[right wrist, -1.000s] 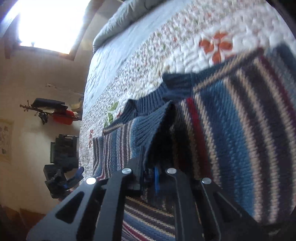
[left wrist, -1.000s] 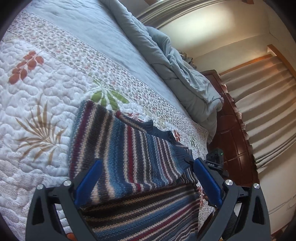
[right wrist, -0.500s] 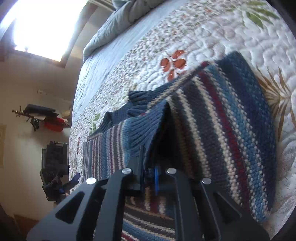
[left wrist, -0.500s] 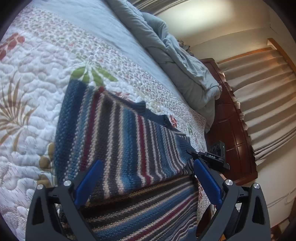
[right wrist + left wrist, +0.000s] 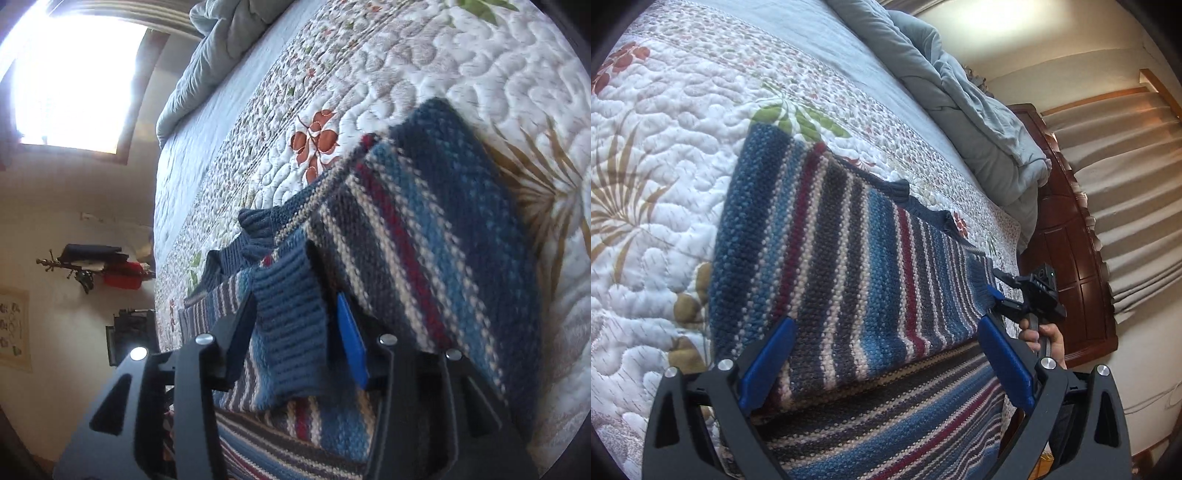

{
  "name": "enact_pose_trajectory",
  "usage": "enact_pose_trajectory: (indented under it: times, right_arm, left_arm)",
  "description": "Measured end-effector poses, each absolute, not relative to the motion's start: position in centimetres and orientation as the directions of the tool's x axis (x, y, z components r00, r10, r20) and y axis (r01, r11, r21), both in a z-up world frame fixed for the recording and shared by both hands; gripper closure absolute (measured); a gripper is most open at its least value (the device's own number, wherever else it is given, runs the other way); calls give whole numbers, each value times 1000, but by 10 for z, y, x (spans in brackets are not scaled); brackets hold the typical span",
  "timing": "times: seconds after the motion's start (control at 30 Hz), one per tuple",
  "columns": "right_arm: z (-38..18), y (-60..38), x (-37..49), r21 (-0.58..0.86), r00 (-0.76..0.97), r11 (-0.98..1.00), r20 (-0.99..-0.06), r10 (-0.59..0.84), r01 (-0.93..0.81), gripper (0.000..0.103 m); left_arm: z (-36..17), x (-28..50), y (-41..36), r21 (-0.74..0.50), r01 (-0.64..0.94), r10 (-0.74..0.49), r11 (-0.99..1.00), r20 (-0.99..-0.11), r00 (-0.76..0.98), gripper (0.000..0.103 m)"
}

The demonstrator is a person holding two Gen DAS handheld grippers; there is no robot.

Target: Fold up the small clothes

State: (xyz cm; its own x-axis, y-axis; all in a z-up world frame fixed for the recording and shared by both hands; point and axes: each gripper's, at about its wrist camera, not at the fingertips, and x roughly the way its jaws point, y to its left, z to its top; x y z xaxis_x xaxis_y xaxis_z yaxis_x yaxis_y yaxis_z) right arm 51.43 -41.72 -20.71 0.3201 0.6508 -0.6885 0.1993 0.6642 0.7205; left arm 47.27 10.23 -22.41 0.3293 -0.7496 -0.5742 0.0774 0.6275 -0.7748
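Note:
A striped knit sweater (image 5: 849,266) in blue, maroon, grey and cream lies folded over itself on the quilted bedspread (image 5: 653,122). My left gripper (image 5: 882,350) is open, its blue pads either side of the folded layer's near edge, holding nothing. My right gripper (image 5: 295,321) has its jaws parted around the sweater's ribbed blue cuff (image 5: 291,325), which lies loose between them. In the left wrist view the right gripper (image 5: 997,295) sits at the sweater's right corner, held by a hand.
A rumpled grey duvet (image 5: 967,118) lies at the far side of the bed. A dark wooden dresser (image 5: 1071,240) and pleated curtains (image 5: 1137,192) stand beyond the bed's right edge. A bright window (image 5: 74,81) and a wall shelf (image 5: 96,266) are on the left.
The right gripper carried the cuff across, laid the fold flat, then opened its jaws around it. The left gripper stayed open over the near edge.

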Motion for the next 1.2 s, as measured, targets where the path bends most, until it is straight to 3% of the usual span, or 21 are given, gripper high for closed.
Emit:
enact_pose_trajectory:
  times: [0.1, 0.13, 0.17, 0.2, 0.3, 0.43, 0.57, 0.67, 0.8, 0.87, 0.93, 1.03, 1.2]
  right_arm:
    - [-209, -408, 525, 700, 302, 690, -708, 638, 185, 57]
    - [-208, -406, 527, 691, 296, 701, -716, 632, 175, 66]
    - [-207, -403, 529, 676, 294, 719, -728, 619, 160, 88]
    - [-204, -400, 530, 658, 293, 740, -741, 605, 136, 94]
    - [-183, -395, 518, 617, 379, 785, -740, 555, 55, 95]
    - [-199, -389, 510, 542, 371, 836, -796, 478, 85, 95]
    - [-195, -394, 507, 582, 396, 810, -763, 512, 75, 85]
    - [-168, -396, 484, 561, 457, 828, -737, 498, 4, 85]
    - [-182, -377, 465, 548, 368, 836, -770, 522, -39, 85]
    - [-198, -379, 466, 531, 349, 847, -793, 499, -4, 101]
    - [-198, -383, 464, 547, 359, 837, -785, 506, 16, 103]
    - [-179, -388, 444, 575, 382, 818, -755, 532, -3, 81]
    - [-154, -381, 379, 587, 365, 803, -729, 579, -102, 79]
  left_arm:
    - [-226, 474, 101, -774, 76, -749, 629, -577, 327, 4]
    - [-227, 475, 100, -773, 75, -748, 630, -578, 327, 4]
    - [-228, 476, 100, -771, 74, -746, 632, -580, 327, 4]
    - [-228, 476, 99, -770, 74, -745, 633, -581, 327, 4]
    - [-228, 475, 98, -767, 77, -741, 637, -582, 335, 4]
    - [-232, 473, 94, -755, 83, -731, 650, -591, 342, 4]
    - [-217, 467, 92, -717, 87, -691, 692, -623, 366, 4]
    - [-197, 453, 85, -696, 168, -697, 698, -606, 383, 4]
    - [-205, 447, 71, -688, 188, -704, 701, -627, 333, 4]
    - [-218, 450, 70, -689, 157, -697, 708, -645, 313, 4]
    - [-222, 450, 76, -709, 131, -705, 693, -629, 327, 4]
    - [-211, 441, 79, -705, 104, -689, 701, -632, 354, 4]
    - [-179, 385, 57, -580, 184, -599, 793, -692, 403, 4]
